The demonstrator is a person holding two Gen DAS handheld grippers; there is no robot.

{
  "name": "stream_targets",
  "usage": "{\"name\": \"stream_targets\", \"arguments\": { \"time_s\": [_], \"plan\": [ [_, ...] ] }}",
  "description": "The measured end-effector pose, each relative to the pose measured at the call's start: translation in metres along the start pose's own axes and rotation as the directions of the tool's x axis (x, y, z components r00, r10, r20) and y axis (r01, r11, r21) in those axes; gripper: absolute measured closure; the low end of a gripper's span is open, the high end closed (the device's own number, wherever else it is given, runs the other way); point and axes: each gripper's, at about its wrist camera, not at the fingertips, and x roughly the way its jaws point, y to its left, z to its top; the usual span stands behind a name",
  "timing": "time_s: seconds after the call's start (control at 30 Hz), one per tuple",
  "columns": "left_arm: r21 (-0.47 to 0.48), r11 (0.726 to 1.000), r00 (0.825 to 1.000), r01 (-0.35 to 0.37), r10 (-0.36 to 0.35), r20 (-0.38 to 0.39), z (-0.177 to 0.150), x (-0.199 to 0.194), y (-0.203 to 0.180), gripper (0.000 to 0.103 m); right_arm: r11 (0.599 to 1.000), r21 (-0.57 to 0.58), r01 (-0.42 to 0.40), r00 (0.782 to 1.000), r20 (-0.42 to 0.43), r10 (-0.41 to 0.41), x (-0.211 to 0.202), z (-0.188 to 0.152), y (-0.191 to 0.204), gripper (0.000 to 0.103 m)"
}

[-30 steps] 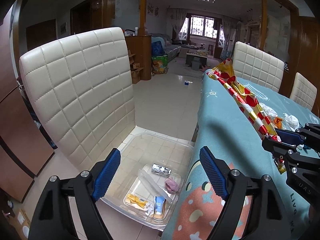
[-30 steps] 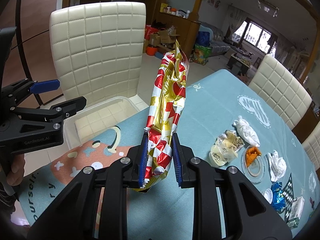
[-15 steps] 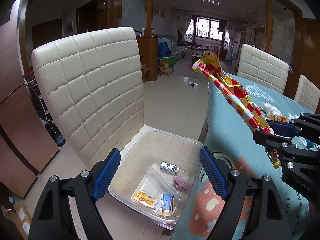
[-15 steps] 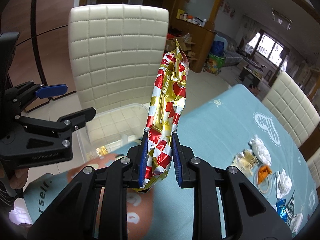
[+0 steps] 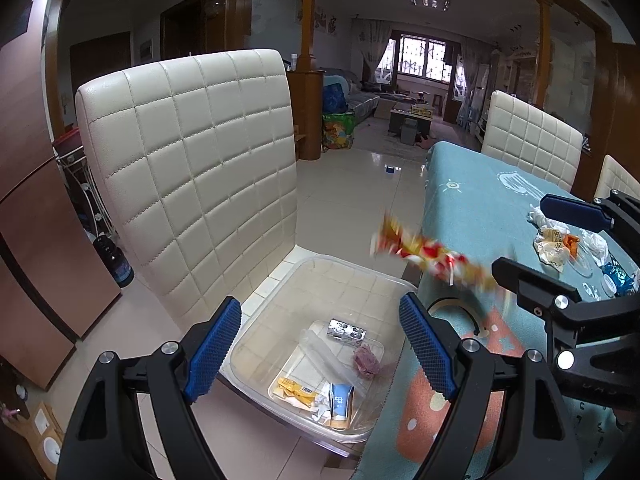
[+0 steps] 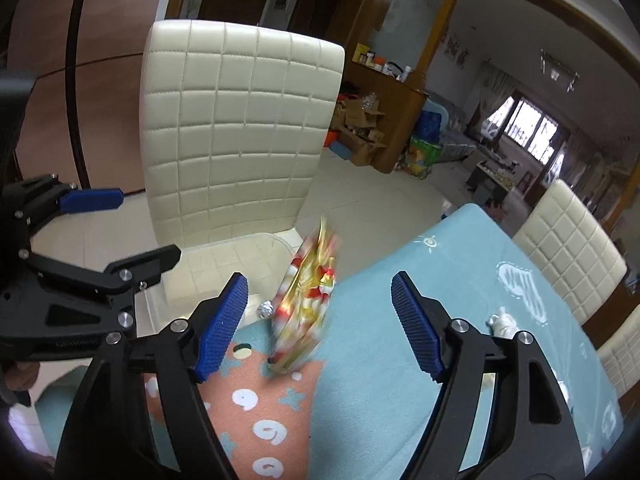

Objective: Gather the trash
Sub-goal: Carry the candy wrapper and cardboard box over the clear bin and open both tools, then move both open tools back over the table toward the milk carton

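A teal-clothed bench point(image 5: 472, 200) stands beside a clear bin point(image 5: 280, 320) on a cream chair. The right gripper point(image 6: 320, 320), fingers just sprung apart, has dropped the red-gold wrapper point(image 6: 306, 312), now mid-air above the bin's edge. It looks light, crinkly and slippery, best pinched at one end; the left gripper point(image 5: 320, 344) gapes empty.

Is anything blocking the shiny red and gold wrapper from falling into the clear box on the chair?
Maybe. The right gripper has just opened, and the blurred wrapper hangs over the table edge. The clear bin is uncovered, so only that edge could catch it.
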Motion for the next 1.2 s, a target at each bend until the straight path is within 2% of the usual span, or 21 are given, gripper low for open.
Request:
{"name": "stream_targets", "arguments": {
  "time_s": [0.23, 0.5, 0.8, 1.03, 1.2],
  "plan": [
    [0.015, 1.0, 1.0, 0.027, -0.027, -0.001, 0.001, -0.002, -0.011, 0.024, 1.0, 0.011, 0.02, 1.0, -0.022, -0.02, -0.003, -0.008, -0.008, 0.029],
    [0.038, 0.998, 0.999, 0.041, -0.042, 0.025, 0.007, -0.018, -0.026, 0.024, 0.998, 0.046, 0.044, 0.999, 0.007, -0.045, -0.024, -0.011, -0.023, 0.029],
    [0.072, 0.993, 0.994, 0.092, -0.096, 0.046, 0.011, -0.042, -0.061, 0.024, 0.986, 0.15, 0.07, 0.997, 0.015, -0.073, -0.054, -0.031, -0.052, 0.028],
    [0.149, 0.975, 0.983, 0.164, -0.174, 0.053, 0.012, -0.057, -0.113, 0.024, 0.956, 0.256, 0.145, 0.989, -0.002, -0.15, -0.088, -0.065, -0.095, 0.026],
    [0.209, 0.957, 0.975, 0.203, -0.216, 0.045, 0.014, -0.064, -0.153, 0.024, 0.91, 0.353, 0.216, 0.975, -0.023, -0.222, -0.116, -0.099, -0.138, 0.025]
  ]
}}
